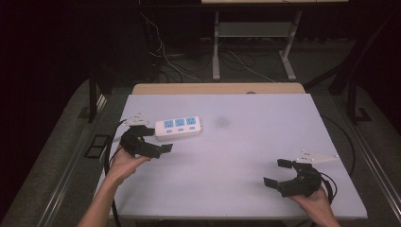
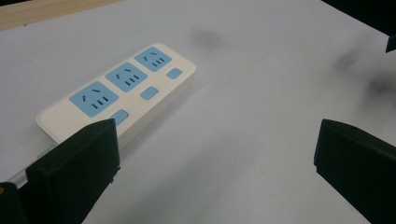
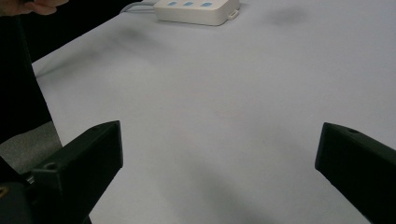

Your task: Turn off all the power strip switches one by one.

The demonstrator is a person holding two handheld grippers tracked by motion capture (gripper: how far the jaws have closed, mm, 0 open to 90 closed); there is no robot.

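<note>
A white power strip [image 1: 178, 128] lies flat on the pale surface [image 1: 246, 142], toward its left side and a little nearer the far edge than the near one. It is a rounded-cornered bar with three light-blue sockets in a row along its top, and in the left gripper view each socket has a small blue button [image 2: 149, 92] beside it — three in all. A pale cord leaves its left end.

The left claw [image 1: 153, 141] sits just beside the strip's near left corner, its jaws spread wide apart and holding nothing; in the left gripper view one jaw overlaps the strip's near end, though whether it touches cannot be told. The person's left hand [image 1: 124, 163] grips it from below.

The right claw [image 1: 276, 172] hovers near the surface's near right corner, well apart from the strip — its jaws also stand wide open and empty. In the right gripper view the strip [image 3: 198, 9] shows far off at the top edge.
</note>
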